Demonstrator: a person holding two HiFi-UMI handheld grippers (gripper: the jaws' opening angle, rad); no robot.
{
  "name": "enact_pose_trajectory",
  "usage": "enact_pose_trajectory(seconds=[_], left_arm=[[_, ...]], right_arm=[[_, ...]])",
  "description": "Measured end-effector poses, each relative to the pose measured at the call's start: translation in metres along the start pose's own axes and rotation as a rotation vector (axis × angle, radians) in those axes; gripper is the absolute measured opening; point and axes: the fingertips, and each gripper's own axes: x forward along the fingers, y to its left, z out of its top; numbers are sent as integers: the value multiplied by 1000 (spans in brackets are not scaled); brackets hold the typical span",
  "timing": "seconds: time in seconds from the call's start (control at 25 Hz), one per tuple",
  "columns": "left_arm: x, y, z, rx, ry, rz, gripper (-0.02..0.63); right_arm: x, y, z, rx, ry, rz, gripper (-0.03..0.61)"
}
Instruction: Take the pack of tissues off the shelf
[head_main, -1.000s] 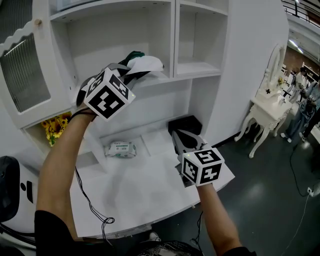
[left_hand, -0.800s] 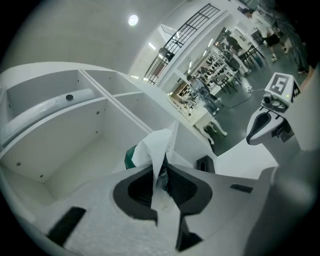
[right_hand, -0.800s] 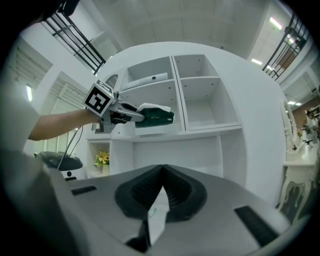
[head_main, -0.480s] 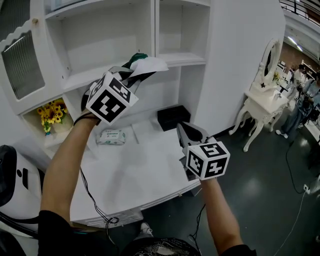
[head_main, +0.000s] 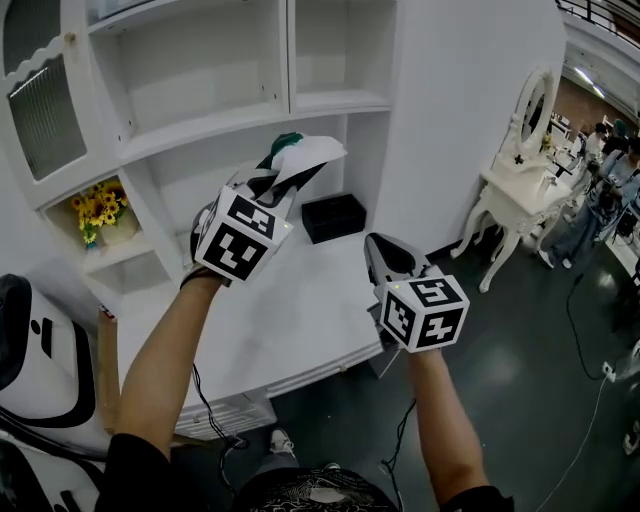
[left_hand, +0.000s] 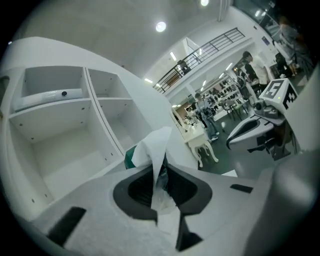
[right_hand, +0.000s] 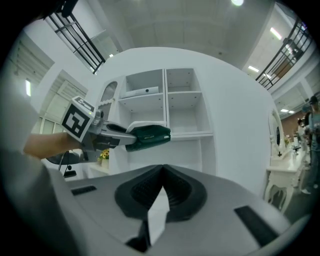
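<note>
Pack (head_main: 298, 158) of tissues hangs in front of the shelf (head_main: 240, 118), off its boards, pinched at one end by the left gripper (head_main: 283, 178). The right gripper (head_main: 383, 258) sits lower, right of the shelf, pressed together on nothing.

In the left gripper view the jaws clamp only a thin white flap (left_hand: 159, 150) of the pack, so it may slip out or tear.

In the right gripper view the pack (right_hand: 147, 136) juts out level before the shelf; a careless swing could knock it loose.

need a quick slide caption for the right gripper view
Left gripper holds the green tissue pack in front of the white shelf; right gripper jaws shut, empty.
</note>
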Motion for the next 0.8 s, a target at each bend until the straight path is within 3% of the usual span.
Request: enact_pose_trajectory(seconds=[0.44,0.8], left_arm=[[-8,-77,-20,-243,-54,-4,63],[-29,-105,-36,-315,-68,29,63]], right_arm=[[-34,-18,-8,1,6,-35,5],[-42,-16,-19,-9,11,-30,3]])
